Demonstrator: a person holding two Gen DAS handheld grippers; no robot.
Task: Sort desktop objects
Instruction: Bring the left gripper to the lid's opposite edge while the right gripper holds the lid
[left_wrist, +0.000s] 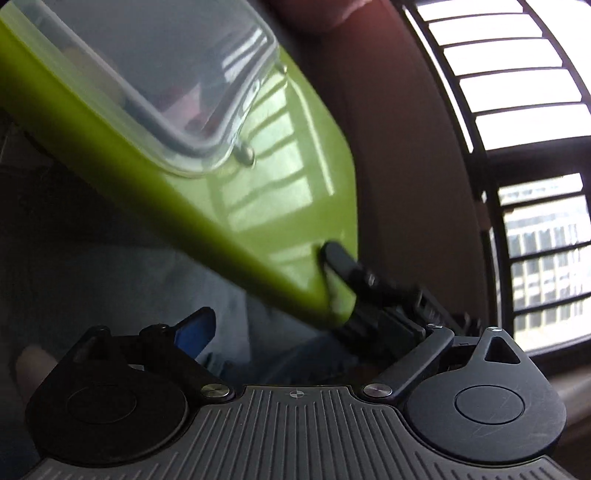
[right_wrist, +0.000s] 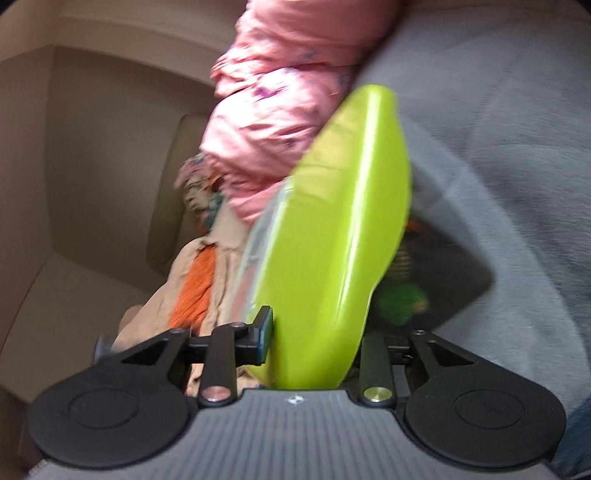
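A lime-green lid (left_wrist: 266, 192) with a clear plastic box (left_wrist: 147, 66) fixed against it hangs tilted in the air and fills the left wrist view. My left gripper (left_wrist: 299, 326) is open wide under the lid's lower corner, its blue-padded left finger (left_wrist: 195, 328) clear of the lid. Another black finger (left_wrist: 340, 262) presses on that corner from the right. In the right wrist view the green lid (right_wrist: 332, 240) stands on edge between the jaws of my right gripper (right_wrist: 314, 343), which is shut on it. Its left pad (right_wrist: 264, 332) is against the rim; the right finger is hidden behind the lid.
A pink padded sleeve (right_wrist: 280, 110) and grey clothing (right_wrist: 498, 147) are close behind the lid. Beige and orange cloth (right_wrist: 199, 288) lies lower left, on beige surfaces (right_wrist: 92, 155). A barred window (left_wrist: 517, 81) lies to the right in the left wrist view.
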